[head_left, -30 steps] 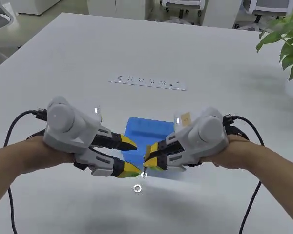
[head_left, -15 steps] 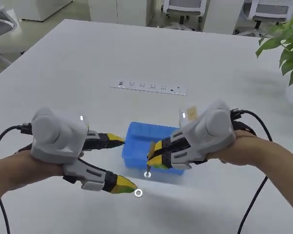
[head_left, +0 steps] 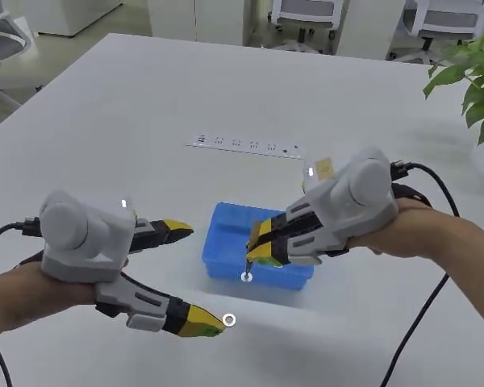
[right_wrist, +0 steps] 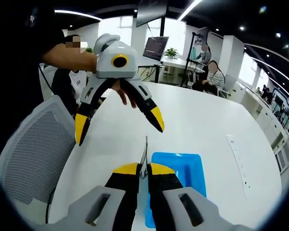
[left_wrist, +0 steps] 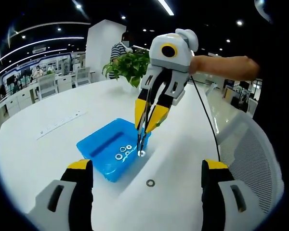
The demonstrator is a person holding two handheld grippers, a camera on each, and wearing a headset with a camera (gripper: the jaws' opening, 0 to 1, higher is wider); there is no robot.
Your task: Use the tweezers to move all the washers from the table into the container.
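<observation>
The left hand-held gripper (head_left: 200, 278) is wide open. Its two yellow-tipped jaws are spread far apart, one higher and one lower. The left hand (head_left: 32, 292) holds it from behind, low on the left side. The right hand-held gripper (head_left: 258, 248) tips down and points toward the left one. Its jaws are squeezed close together on thin tweezers (head_left: 248, 263). The right hand (head_left: 395, 230) grips its back, and the right arm (head_left: 460, 266) reaches in from the right side.

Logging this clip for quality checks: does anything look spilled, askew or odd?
Nothing stands out. One washer lies on the table outside the blue container, simply not yet moved by the tweezers; no spill or damage shows.
</observation>
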